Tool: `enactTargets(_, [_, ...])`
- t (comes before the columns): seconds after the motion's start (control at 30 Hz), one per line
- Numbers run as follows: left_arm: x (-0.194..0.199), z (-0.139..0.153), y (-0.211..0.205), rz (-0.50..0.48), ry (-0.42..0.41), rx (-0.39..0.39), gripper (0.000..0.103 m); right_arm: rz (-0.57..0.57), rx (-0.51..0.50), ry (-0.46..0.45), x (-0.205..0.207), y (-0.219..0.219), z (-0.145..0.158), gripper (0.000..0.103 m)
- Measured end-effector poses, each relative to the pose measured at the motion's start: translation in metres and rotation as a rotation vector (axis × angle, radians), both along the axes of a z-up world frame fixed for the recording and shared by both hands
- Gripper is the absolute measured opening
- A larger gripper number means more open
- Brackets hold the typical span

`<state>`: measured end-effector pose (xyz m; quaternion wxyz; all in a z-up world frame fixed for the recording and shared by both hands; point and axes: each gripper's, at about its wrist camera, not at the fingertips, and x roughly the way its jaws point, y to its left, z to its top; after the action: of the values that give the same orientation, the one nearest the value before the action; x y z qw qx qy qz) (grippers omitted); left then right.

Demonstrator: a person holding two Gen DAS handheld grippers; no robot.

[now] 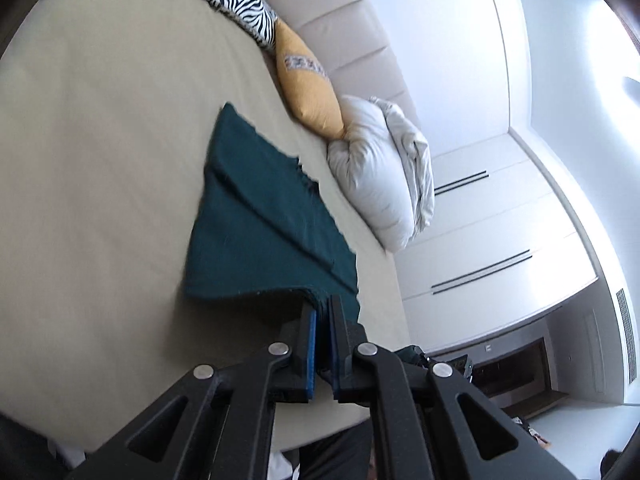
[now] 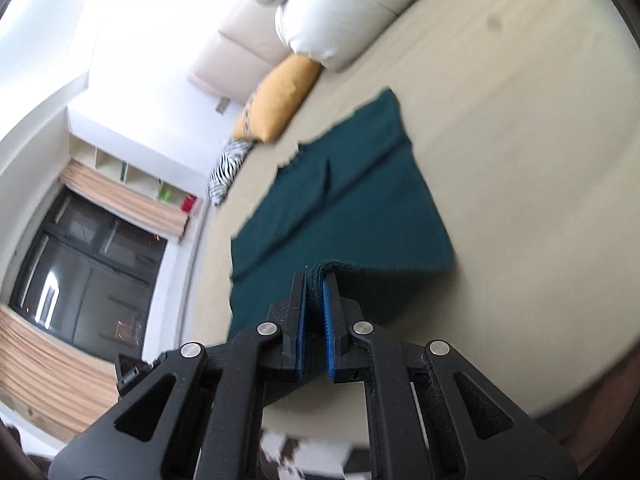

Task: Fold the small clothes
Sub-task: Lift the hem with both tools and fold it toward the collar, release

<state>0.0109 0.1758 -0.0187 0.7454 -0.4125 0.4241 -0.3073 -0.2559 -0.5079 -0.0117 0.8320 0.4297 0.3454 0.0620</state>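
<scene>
Cloth: a dark teal cloth point(image 1: 256, 216) lies on the beige bed point(image 1: 100, 140), out in front of both of your grippers and running away from you toward the head of the bed.
Long axis: the teal cloth's long axis points from the near edge of the bed toward the pillows; its far end is ragged and fringed, just short of the yellow pillow point(image 1: 308, 92).
Left gripper point(image 1: 323, 314): clamped on the near edge of the cloth, at its right corner as this camera sees it.
Right gripper point(image 2: 315, 280): pressed together on a rolled, doubled lip of the same near edge.
Nearer hand: neither; both hold the near edge, so the next fold would likely carry that edge forward along the long axis.
Surface: creases already run lengthwise along the cloth.
Neighbours: a zebra-print pillow point(image 1: 240, 0) and a white pillow point(image 1: 380, 176) rest against the headboard, apart from the cloth.
</scene>
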Motion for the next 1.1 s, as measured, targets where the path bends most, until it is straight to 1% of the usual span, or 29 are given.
enactTargets(0.07, [0.021, 0.002, -0.003, 0.022, -0.003, -0.018, 0.006, -0.022, 0.0, -0.015, 0.024, -0.005, 0.006, 0.007])
enactTargets(0.2, [0.06, 0.002, -0.011, 0.052, -0.003, -0.026, 0.006, -0.07, -0.013, -0.033, 0.075, -0.017, 0.014, 0.007])
enactTargets(0.37, [0.116, 0.001, -0.019, 0.072, 0.0, -0.018, 0.006, -0.123, -0.015, -0.032, 0.141, -0.035, 0.012, 0.007])
enactTargets(0.5, [0.16, -0.007, -0.027, 0.085, 0.011, -0.012, 0.006, -0.143, -0.026, -0.024, 0.19, -0.047, 0.007, 0.007])
enactTargets(0.7, [0.218, -0.021, -0.038, 0.108, 0.034, 0.012, 0.006, -0.181, -0.04, 0.008, 0.268, -0.062, -0.014, 0.007])
enactTargets(0.8, [0.243, -0.034, -0.044, 0.12, 0.051, 0.032, 0.006, -0.2, -0.048, 0.036, 0.3, -0.07, -0.028, 0.007])
enactTargets(0.9, [0.268, -0.056, -0.048, 0.136, 0.085, 0.068, 0.006, -0.224, -0.055, 0.064, 0.327, -0.076, -0.046, 0.007])
enactTargets(0.97, [0.283, -0.074, -0.051, 0.15, 0.108, 0.115, 0.008, -0.234, -0.062, 0.091, 0.347, -0.083, -0.06, 0.007])
enactTargets(1.0, [0.289, -0.083, -0.051, 0.165, 0.125, 0.145, 0.008, -0.242, -0.074, 0.113, 0.356, -0.087, -0.068, 0.01])
enactTargets(1.03, [0.296, -0.092, -0.051, 0.174, 0.143, 0.158, 0.01, -0.254, -0.091, 0.135, 0.361, -0.09, -0.075, 0.01])
enactTargets(1.1, [0.302, -0.1, -0.048, 0.178, 0.154, 0.155, 0.025, -0.279, -0.108, 0.167, 0.372, -0.097, -0.086, 0.011])
